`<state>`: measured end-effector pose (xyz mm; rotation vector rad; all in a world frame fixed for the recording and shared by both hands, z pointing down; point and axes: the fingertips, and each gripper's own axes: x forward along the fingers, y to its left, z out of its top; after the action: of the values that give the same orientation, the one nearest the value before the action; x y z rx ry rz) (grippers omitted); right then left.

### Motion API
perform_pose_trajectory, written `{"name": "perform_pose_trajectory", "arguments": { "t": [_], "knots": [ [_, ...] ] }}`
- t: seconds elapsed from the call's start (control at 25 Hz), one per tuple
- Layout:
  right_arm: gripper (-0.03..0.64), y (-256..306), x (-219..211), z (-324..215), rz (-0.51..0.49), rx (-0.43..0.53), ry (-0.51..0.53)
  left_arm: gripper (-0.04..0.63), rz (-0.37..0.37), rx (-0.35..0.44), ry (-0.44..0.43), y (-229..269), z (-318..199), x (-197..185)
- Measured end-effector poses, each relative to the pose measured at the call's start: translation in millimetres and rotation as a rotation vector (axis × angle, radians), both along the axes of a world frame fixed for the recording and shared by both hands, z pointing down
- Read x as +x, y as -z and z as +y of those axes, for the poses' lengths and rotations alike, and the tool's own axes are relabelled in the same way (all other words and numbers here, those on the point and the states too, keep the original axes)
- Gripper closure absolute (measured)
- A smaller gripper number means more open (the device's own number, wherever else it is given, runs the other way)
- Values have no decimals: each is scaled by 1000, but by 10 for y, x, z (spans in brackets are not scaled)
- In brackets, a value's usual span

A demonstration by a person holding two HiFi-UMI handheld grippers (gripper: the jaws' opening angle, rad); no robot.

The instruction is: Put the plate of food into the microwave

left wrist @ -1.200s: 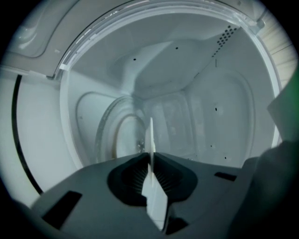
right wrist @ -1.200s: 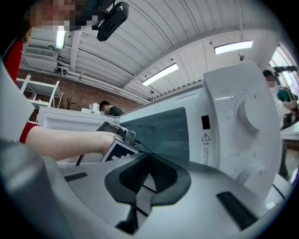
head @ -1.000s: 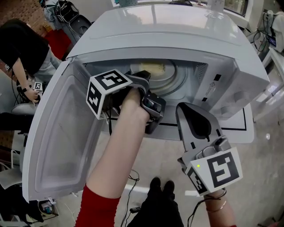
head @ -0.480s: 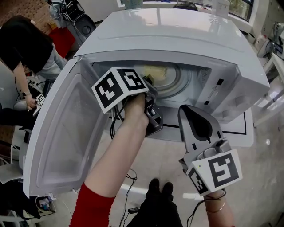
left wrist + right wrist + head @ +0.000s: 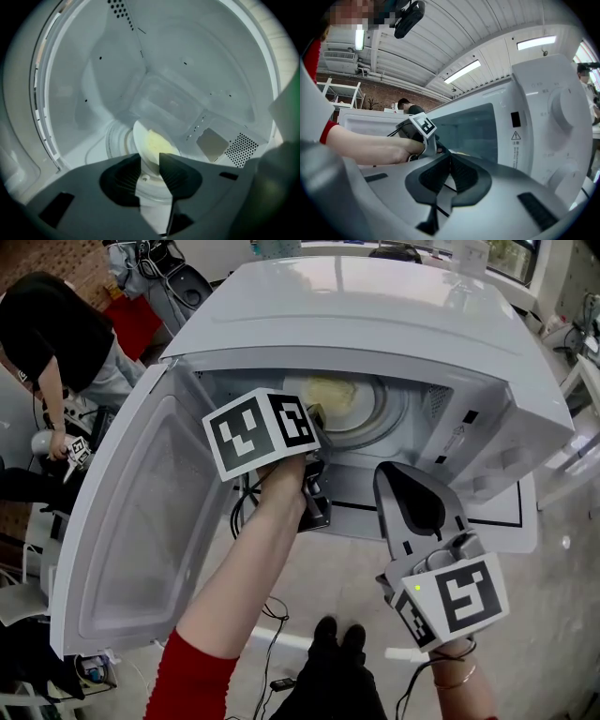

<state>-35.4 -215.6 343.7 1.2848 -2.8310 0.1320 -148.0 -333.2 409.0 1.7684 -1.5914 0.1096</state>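
Left arm: bare forearm with a red sleeve point(image 5: 202, 679), reaching up and forward through the open front of the white microwave point(image 5: 375, 315). The left hand point(image 5: 286, 474) is wrapped round the left hand-held gripper point(image 5: 314, 416), which points into the cavity and somewhat downward. In the left gripper view, the left hand-held gripper point(image 5: 150, 157) has its jaws apart. They have just been opening, and neither pad presses on anything. The plate of food point(image 5: 152, 143) shows in the gap just past the tips. Plate of food point(image 5: 330, 392): white, with a pale yellow heap, lying on the glass turntable point(image 5: 380, 418) inside the cavity, toward its back left. Door point(image 5: 141, 521): swung fully open to the left. Right hand-held gripper point(image 5: 405, 474): held outside the microwave, in front of its lower right corner, pointing level at the front panel. In its own view the right hand-held gripper point(image 5: 449, 160) has its jaws together, with nothing between them. The microwave stands on a white surface point(image 5: 502, 517) marked with a black line. Change since the earlier frames: the left wrist has rolled, so the marker cube point(image 5: 258, 432) now presents two faces upward where one faced out before. The left jaws have parted. The right hand-held gripper and the plate keep their places.
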Motion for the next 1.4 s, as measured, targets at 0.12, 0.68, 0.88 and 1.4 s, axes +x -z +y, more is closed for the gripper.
{"name": "perform_pose_trajectory", "arguments": {
  "t": [0.12,0.68,0.88,1.4],
  "knots": [
    [601,-17,-17,-8,2,-3,1,477,-23,0,-14,-6,-25,0],
    [601,-6,-59,7,-2,-2,3,415,-331,11,23,-27,-49,-244],
    [601,-36,-25,3,-1,1,0,416,-297,111,37,115,-19,-271],
    [601,-10,-88,91,-19,8,51,584,60,573,-237,828,774,248]
  ]
}}
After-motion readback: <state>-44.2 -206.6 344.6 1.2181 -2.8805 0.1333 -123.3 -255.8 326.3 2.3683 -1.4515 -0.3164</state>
